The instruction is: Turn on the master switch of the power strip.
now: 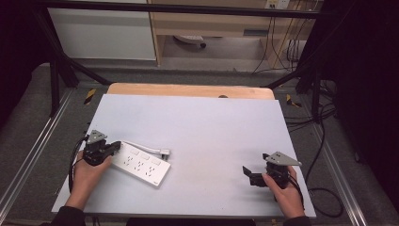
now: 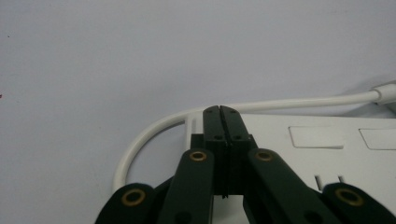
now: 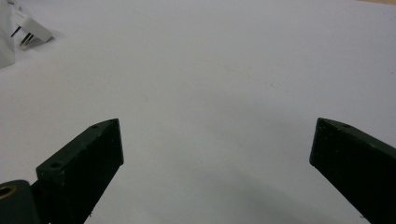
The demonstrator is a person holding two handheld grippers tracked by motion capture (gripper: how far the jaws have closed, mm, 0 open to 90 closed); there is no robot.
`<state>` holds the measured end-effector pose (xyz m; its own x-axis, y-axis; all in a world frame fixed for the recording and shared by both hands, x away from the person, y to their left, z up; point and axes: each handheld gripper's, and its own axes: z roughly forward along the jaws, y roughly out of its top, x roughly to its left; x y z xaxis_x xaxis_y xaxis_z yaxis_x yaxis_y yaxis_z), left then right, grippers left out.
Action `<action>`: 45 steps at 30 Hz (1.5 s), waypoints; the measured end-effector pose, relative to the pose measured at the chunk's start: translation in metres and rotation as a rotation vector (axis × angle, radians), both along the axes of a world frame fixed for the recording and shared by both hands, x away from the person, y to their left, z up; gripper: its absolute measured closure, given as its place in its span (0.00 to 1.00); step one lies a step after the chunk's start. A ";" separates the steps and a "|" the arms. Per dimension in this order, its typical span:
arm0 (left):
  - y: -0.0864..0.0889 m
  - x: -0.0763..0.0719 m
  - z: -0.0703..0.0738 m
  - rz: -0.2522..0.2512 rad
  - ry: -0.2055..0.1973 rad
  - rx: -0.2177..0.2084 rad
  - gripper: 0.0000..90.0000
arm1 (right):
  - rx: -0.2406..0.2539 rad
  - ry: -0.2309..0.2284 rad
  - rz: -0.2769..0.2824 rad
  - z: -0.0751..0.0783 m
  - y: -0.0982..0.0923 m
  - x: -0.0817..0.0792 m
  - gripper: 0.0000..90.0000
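White plastic, a power strip [image 1: 141,164] lies flat at the lower left of the high view on the pale grey surface [image 1: 211,127], its cord [image 1: 143,147] curving to a plug [image 1: 165,152] just beside its far edge. The left tongs [image 1: 113,147] rest over the strip's left end, jaws pressed together with nothing between them. At the lower right, well apart from the strip, the right tongs [image 1: 249,175] stand spread wide over bare surface.
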<state>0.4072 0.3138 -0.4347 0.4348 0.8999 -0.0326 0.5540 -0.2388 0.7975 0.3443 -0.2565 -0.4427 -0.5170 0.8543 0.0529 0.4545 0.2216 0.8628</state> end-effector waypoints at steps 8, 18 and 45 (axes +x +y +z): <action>-0.001 0.001 0.000 -0.006 0.007 0.010 1.00 | -0.004 0.000 0.001 0.000 0.000 0.000 0.03; -0.001 0.001 0.000 0.003 0.014 0.010 1.00 | -0.001 0.002 0.001 0.000 0.000 0.000 0.03; 0.001 0.003 0.001 0.003 0.046 -0.004 1.00 | -0.005 0.010 0.006 -0.001 0.000 0.000 0.03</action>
<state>0.4101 0.3148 -0.4338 0.4301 0.9010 -0.0558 0.5910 -0.2343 0.7719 0.3440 -0.2564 -0.4435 -0.5215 0.8515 0.0536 0.4619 0.2290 0.8569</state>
